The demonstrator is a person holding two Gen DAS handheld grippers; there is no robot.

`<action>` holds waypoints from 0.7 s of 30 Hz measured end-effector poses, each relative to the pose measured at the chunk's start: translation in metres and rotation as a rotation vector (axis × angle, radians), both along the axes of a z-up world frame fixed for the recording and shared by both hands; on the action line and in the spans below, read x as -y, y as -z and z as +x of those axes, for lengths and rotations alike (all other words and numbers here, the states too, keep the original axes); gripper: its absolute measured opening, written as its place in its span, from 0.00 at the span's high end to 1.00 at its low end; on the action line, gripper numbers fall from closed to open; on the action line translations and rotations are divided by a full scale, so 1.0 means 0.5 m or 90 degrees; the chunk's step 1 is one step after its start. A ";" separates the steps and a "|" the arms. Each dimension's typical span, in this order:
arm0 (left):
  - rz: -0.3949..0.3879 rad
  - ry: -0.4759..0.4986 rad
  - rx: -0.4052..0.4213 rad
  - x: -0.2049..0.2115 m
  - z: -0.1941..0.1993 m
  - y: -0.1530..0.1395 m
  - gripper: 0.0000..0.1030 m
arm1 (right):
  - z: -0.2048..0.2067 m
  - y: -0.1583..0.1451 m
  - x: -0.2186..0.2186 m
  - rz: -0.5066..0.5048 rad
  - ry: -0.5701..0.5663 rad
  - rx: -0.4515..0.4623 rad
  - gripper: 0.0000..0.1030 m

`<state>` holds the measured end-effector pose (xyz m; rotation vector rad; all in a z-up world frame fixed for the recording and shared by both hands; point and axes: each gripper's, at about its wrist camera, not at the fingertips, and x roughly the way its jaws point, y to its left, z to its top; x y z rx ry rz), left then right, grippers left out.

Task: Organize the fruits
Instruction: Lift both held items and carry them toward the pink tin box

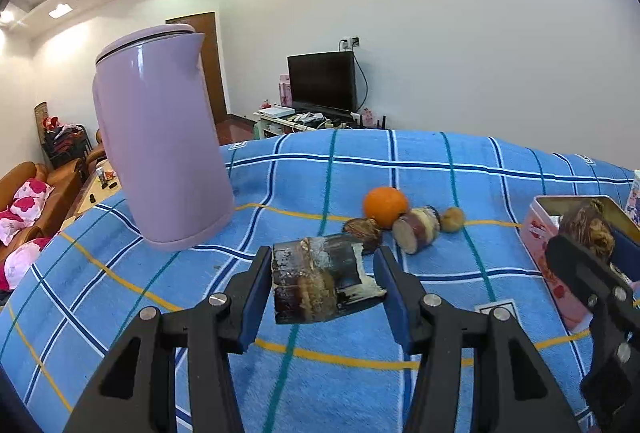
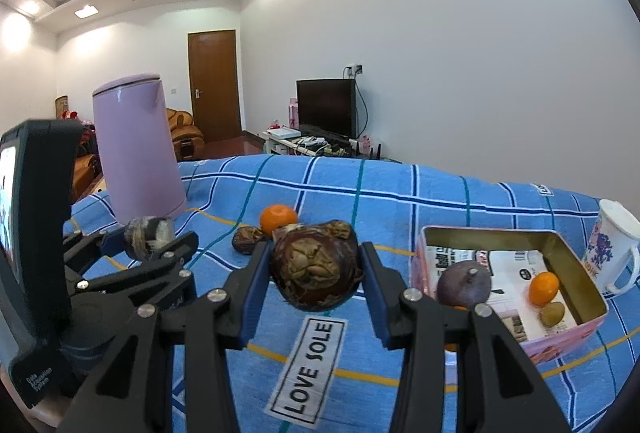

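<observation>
Fruits are split between the blue checked cloth (image 2: 400, 185) and the pink tin (image 2: 576, 269) at the right; inside the tin lie a purple round fruit (image 2: 464, 285), a small orange (image 2: 543, 288) and a small brownish fruit (image 2: 553, 314), while on the cloth an orange (image 1: 385, 206), a dark piece (image 1: 362, 231), a cut purple-and-white piece (image 1: 416, 233) and a small tan fruit (image 1: 452, 219) sit clustered near the middle; the left gripper (image 1: 322, 283) pinches a dark cylindrical chunk (image 1: 316, 277) with a pale torn edge, lifted off the cloth, and the right gripper (image 2: 316, 269) pinches a dark brown knobbly bulb (image 2: 314, 269), also in the air, just left of the tin; the step in hand looks like carrying both pieces to the tin; I would bring the right one in first, since it is nearest, and set it over the bare paper lining at the far side rather than on the fruit already lying there; lower it until it rests before spreading the fingers, as a round bulb may roll; keep the fingers inside the rim without knocking the near wall, which could shove the light tin toward the white mug (image 2: 612, 245) just beside it; the left gripper should wait clear so the two do not collide over the tin; the lilac kettle (image 1: 160, 137) stands well apart at the left and poses no obstacle.
</observation>
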<state>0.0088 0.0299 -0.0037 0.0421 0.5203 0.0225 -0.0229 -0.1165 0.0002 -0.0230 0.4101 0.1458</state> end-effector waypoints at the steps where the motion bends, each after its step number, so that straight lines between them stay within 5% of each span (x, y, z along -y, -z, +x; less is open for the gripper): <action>1: -0.001 0.003 -0.001 0.004 -0.001 -0.001 0.48 | -0.001 -0.001 0.005 0.002 0.002 0.001 0.54; 21: -0.009 0.096 0.006 0.152 -0.029 -0.035 0.48 | -0.028 -0.016 0.149 0.002 0.079 0.025 0.54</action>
